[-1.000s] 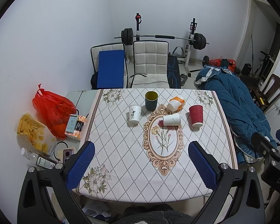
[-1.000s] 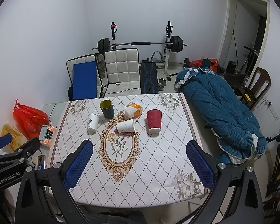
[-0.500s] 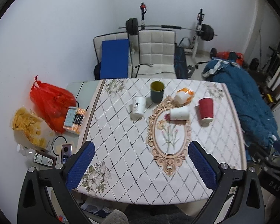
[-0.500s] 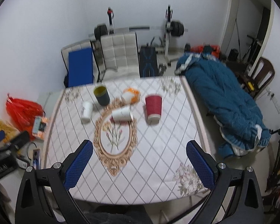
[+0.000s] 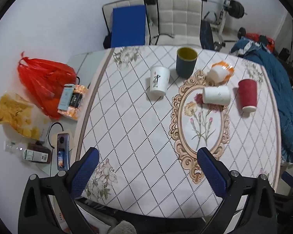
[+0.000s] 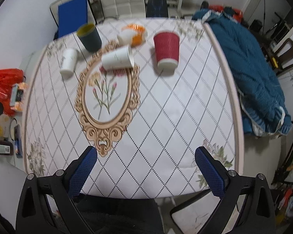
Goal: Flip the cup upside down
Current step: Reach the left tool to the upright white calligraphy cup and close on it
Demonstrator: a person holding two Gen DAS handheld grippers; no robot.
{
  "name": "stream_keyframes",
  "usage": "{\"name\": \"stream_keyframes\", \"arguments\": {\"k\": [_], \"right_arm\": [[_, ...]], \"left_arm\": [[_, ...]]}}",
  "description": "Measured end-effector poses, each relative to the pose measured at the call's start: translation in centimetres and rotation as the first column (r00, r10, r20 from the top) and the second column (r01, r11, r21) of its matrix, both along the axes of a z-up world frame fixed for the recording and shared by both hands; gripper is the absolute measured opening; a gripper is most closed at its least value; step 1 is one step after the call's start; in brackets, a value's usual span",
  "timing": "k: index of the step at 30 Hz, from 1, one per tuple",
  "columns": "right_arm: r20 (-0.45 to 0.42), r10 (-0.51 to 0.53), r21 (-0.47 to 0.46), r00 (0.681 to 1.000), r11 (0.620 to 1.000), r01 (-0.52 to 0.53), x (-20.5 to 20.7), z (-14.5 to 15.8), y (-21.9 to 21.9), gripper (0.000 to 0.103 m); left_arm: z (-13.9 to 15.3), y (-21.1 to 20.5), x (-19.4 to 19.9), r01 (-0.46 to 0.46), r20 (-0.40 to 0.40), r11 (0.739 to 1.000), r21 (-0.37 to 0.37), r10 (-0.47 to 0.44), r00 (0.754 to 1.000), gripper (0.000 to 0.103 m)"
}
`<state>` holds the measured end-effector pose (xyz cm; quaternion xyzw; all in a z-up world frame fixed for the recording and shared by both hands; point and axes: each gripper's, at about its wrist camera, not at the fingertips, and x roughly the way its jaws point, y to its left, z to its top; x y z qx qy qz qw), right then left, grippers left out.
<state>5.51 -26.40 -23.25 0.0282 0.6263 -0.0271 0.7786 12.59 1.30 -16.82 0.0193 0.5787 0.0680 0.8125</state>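
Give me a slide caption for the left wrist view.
Open left gripper above a patterned table with four cups: red cup upright, white cup on its side.

no legible text anywhere, black mark on white paper cup (image 5: 159, 81) unreadable

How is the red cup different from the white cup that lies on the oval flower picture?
The red cup stands on the tablecloth, while the white cup lies on its side. The red cup has a ribbed wall; the white cup looks smooth. The red cup is beside the oval flower picture; the white cup rests on its top edge. Both look like paper cups.
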Motion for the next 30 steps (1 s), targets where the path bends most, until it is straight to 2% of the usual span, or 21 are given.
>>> {"name": "stream_keyframes", "arguments": {"k": [7, 14, 22, 30], "right_arm": [[-0.102, -0.047, -0.019, 0.994, 0.999, 0.045, 2.6, -5.6, 1.0, 0.102], [-0.178, -0.095, -0.024, 0.979, 0.995, 0.092, 6.0, -9.4, 1.6, 0.102], [-0.217, -0.106, -0.033, 0.97, 0.994, 0.101, 10.1, -12.4, 3.3, 0.102], [-0.218, -0.114, -0.043, 0.969, 0.993, 0.107, 12.8, -13.7, 4.7, 0.102]], "left_arm": [[-3.6, 0.8, 5.3, 0.027, -0.06, 1.0, 0.005, -0.027, 0.998, 0.103], [-7.0, 1.9, 11.2, 0.029, -0.101, 0.999, 0.014, -0.027, 0.995, 0.103], [-10.7, 2.6, 16.8, 0.043, -0.142, 0.999, 0.0, -0.043, 0.989, 0.103], [-14.2, 3.2, 22.2, 0.047, -0.233, 0.995, -0.084, -0.066, 0.97, 0.103]]}}
